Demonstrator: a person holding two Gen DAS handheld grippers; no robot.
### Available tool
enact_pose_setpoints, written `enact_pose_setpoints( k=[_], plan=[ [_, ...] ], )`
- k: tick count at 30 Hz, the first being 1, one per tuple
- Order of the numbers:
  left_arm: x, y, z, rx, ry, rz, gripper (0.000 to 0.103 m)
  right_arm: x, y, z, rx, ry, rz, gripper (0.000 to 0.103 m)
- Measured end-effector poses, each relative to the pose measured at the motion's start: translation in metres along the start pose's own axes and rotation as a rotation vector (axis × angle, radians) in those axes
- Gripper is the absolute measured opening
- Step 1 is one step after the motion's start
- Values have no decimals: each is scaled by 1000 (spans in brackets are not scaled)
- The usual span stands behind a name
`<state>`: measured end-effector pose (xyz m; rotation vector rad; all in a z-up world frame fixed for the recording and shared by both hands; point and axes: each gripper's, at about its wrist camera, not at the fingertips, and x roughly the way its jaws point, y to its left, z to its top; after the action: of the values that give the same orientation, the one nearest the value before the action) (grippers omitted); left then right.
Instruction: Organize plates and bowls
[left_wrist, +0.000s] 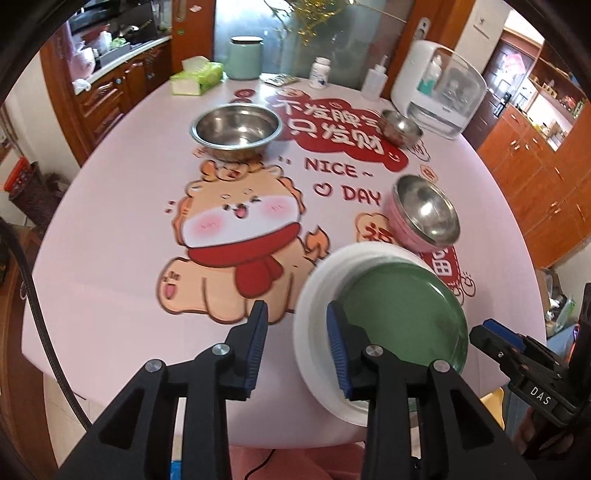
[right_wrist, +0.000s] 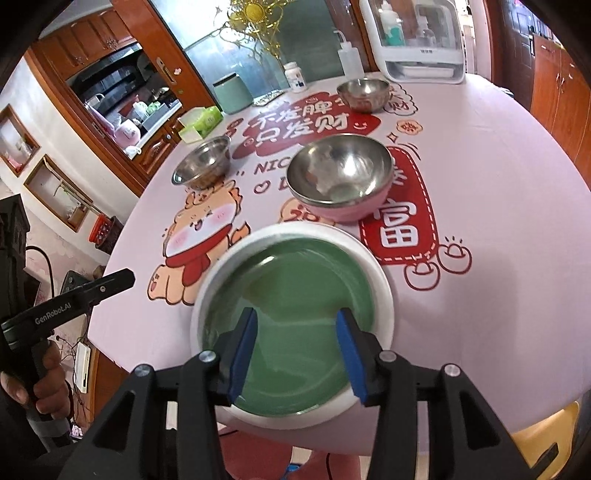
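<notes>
A green plate (left_wrist: 402, 314) (right_wrist: 295, 280) lies inside a white plate (left_wrist: 314, 295) (right_wrist: 295, 232) near the table's front edge. My left gripper (left_wrist: 295, 314) stands open above the white plate's left rim, nothing between its pads. My right gripper (right_wrist: 296, 317) hangs open over the green plate without touching it, and also shows at the right edge of the left wrist view (left_wrist: 491, 328). Behind the plates a steel bowl (left_wrist: 424, 210) (right_wrist: 340, 170) sits nested in a pink bowl (left_wrist: 402, 232) (right_wrist: 347, 210). A wide steel bowl (left_wrist: 236, 127) (right_wrist: 203, 162) and a small steel bowl (left_wrist: 400, 127) (right_wrist: 364, 94) stand farther back.
The round table (left_wrist: 110, 258) has a pink cartoon-print cover. At its far side stand a tissue box (left_wrist: 195, 77), a mint canister (left_wrist: 245, 57), a pill bottle (left_wrist: 319, 72), a squeeze bottle (left_wrist: 375, 81) and a white appliance (left_wrist: 439, 88). Wooden cabinets flank the table.
</notes>
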<state>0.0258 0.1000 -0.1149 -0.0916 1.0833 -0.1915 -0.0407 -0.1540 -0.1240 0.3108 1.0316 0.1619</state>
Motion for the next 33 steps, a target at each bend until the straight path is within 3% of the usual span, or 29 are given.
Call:
enact_pose_setpoints(
  k=[10, 12, 17, 20, 22, 33],
  plan=[
    [-6, 35, 18, -26, -21, 31, 41, 8, 30, 20, -2, -53, 11, 46],
    [-6, 43, 22, -28, -22, 34, 42, 10, 39, 25, 0, -64, 14, 52],
    [-5, 66, 40, -40, -24, 53, 49, 21, 61, 36, 1, -81, 22, 55],
    [-3, 82, 54, -55, -22, 61, 55, 29, 74, 46, 8, -84, 24, 56],
    [-4, 93, 65, -69, -28, 69, 63, 35, 83, 53, 11, -89, 29, 56],
    [6, 143, 135, -47, -61, 91, 67, 74, 129, 104, 23, -121, 19, 57]
  ],
)
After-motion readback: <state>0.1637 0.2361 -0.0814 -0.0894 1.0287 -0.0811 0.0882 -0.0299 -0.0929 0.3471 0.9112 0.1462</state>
